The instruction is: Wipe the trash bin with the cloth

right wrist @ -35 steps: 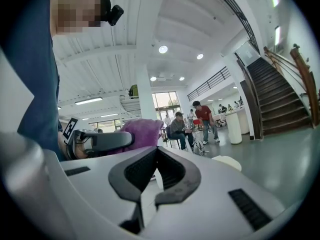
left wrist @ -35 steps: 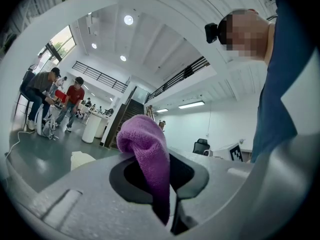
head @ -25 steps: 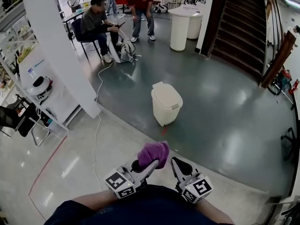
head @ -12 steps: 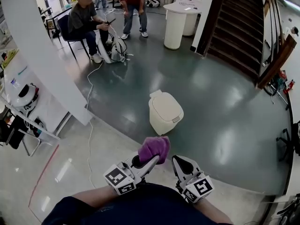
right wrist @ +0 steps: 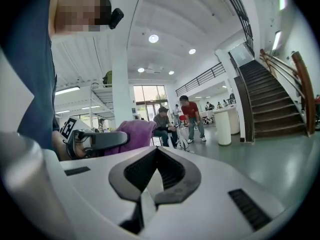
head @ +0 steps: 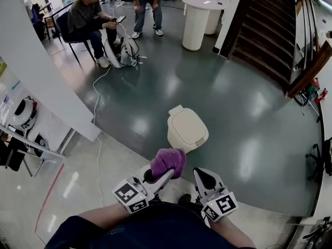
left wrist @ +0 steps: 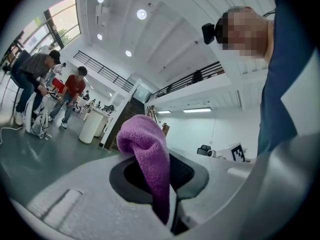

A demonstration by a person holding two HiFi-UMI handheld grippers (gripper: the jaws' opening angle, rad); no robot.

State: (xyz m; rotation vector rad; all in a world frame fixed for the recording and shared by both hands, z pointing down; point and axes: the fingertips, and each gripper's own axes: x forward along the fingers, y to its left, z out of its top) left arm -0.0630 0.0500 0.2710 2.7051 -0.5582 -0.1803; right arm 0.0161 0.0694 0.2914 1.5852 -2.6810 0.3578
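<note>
Head view: bin (head: 180, 139) stands shut on the dark floor (head: 249, 113), near its curved edge, well ahead of both grippers.
Purple cloth (head: 168, 162): bunched, clamped in the jaws of the left gripper (head: 155, 177).
Spare tool: right gripper (head: 203, 179), jaws together, holding nothing.
Advice: close in first; press the cloth flat on the lid (head: 190, 125), steadying the bin's side.

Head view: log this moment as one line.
left gripper: shut on cloth | right gripper: shut, empty | trash bin: ahead, untouched

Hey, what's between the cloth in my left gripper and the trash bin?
Only bare floor, seen in the head view; nothing stands between the cloth clamped in the left gripper and the trash bin.
</note>
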